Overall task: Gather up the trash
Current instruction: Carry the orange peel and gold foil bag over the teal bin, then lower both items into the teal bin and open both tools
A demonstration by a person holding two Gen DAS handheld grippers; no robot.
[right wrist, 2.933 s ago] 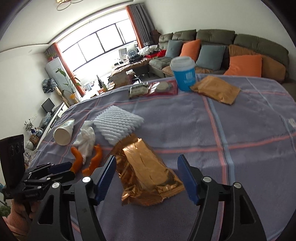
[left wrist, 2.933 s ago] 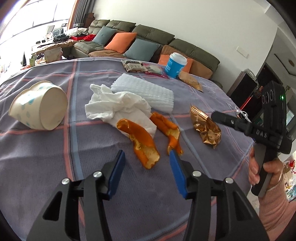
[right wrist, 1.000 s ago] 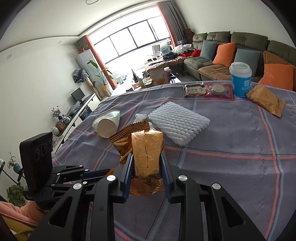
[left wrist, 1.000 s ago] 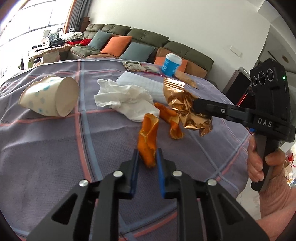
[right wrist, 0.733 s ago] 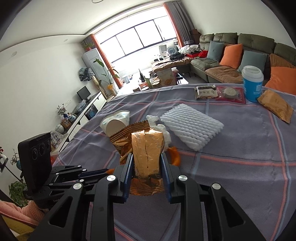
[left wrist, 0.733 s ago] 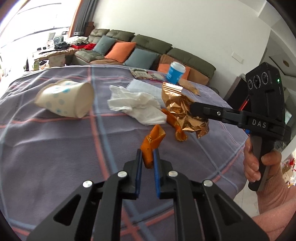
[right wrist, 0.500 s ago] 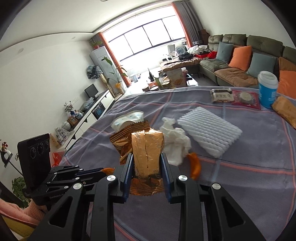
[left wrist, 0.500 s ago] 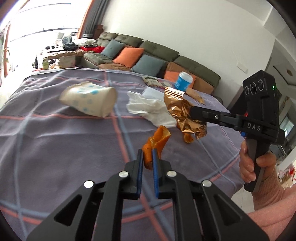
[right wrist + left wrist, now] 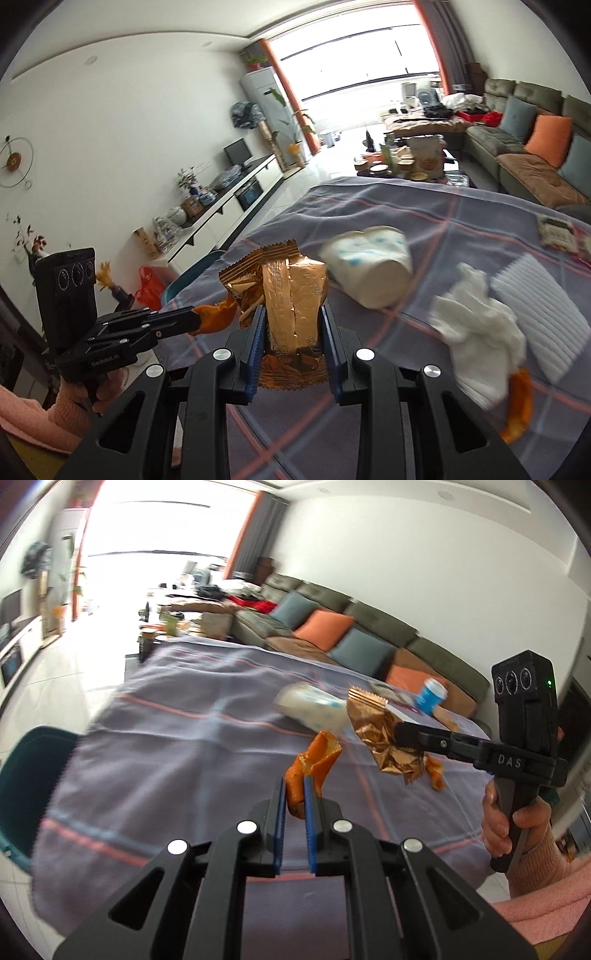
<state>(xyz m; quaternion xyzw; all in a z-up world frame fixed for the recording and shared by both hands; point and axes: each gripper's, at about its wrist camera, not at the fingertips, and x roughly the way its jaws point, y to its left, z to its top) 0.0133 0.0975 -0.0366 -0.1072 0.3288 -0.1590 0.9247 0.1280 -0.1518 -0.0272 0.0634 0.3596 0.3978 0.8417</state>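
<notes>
My left gripper (image 9: 294, 794) is shut on an orange peel (image 9: 314, 766) and holds it above the purple checked tablecloth (image 9: 177, 760). My right gripper (image 9: 291, 317) is shut on a crumpled gold foil wrapper (image 9: 291, 295), also lifted off the table; it shows in the left wrist view (image 9: 384, 734) too. The left gripper with its peel (image 9: 216, 314) shows at the left of the right wrist view. A second orange peel (image 9: 519, 406), a white tissue (image 9: 480, 332) and a tipped paper cup (image 9: 373, 264) lie on the table.
A white foam sheet (image 9: 539, 306) lies at the right. A blue cup (image 9: 430, 700) and snack packets (image 9: 557, 230) sit at the far side. A teal bin (image 9: 26, 779) stands off the table's left edge. A sofa (image 9: 332, 631) is behind.
Both grippers closed on their items, lifted them off the table and swung left toward the table's left edge. The views now face the window and the teal bin.
</notes>
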